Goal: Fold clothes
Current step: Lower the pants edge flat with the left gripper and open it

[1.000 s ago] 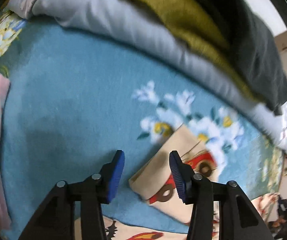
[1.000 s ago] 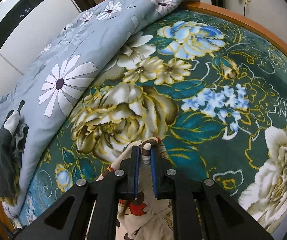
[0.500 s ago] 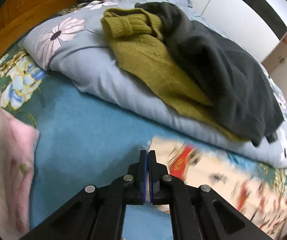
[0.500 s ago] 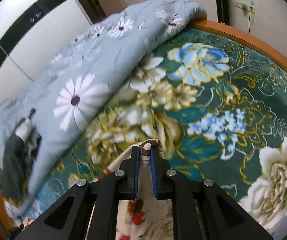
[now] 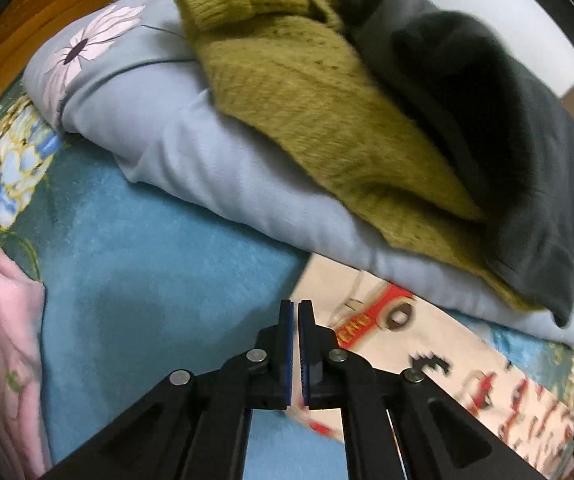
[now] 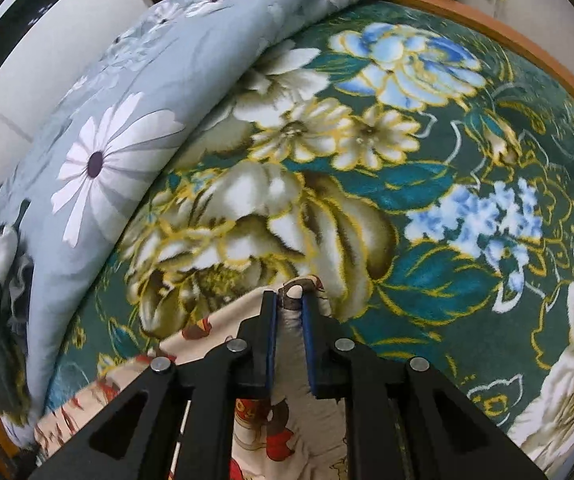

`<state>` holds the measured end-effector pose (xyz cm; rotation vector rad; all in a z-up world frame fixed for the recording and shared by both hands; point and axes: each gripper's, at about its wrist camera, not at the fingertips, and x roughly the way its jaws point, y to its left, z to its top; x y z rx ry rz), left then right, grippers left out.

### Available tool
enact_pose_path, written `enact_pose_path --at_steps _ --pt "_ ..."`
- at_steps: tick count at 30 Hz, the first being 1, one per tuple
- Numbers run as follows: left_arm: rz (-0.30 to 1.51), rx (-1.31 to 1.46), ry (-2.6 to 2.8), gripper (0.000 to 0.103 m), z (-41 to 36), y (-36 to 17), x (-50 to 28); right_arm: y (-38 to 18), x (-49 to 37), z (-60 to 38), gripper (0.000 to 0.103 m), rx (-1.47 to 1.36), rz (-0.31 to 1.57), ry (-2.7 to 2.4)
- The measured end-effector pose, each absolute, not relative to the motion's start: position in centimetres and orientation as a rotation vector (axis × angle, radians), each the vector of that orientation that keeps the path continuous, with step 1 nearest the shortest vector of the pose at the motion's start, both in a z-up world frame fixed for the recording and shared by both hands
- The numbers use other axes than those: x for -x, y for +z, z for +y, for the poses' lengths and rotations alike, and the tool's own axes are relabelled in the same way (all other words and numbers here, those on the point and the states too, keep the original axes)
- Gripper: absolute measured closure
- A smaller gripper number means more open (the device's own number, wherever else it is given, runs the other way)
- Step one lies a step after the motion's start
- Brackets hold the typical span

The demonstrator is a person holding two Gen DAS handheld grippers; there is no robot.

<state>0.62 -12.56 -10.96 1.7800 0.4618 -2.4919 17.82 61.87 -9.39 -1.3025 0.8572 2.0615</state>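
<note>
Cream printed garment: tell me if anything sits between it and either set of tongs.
Nothing visible does. The right tongs are already shut on a bunched edge of the cream printed garment. The left tongs are closed over its other end; the grip itself is not clearly shown.

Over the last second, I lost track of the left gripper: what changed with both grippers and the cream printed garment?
The left gripper went from open around the cream printed garment's corner to shut on it, and its view swung up toward the olive sweater and dark garment on the grey-blue quilt. The right gripper stayed clamped on its own bunched fold of the garment over the floral blanket.
</note>
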Motion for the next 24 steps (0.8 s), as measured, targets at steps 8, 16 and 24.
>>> enact_pose_path --at_steps 8,16,24 --pt "0.588 -1.786 -2.509 0.072 -16.8 -8.1 -10.0 -6.0 -23.6 59.5 0.079 1.24 0.882 2.094" --pt "0.408 -1.959 -2.426 0.058 -16.4 -9.6 -19.1 -6.0 -34.1 55.2 0.076 1.219 1.004 2.064" --pt "0.418 -2.023 -2.288 0.058 -16.1 -13.3 -21.9 -10.7 -40.6 53.0 0.071 1.205 1.222 1.927"
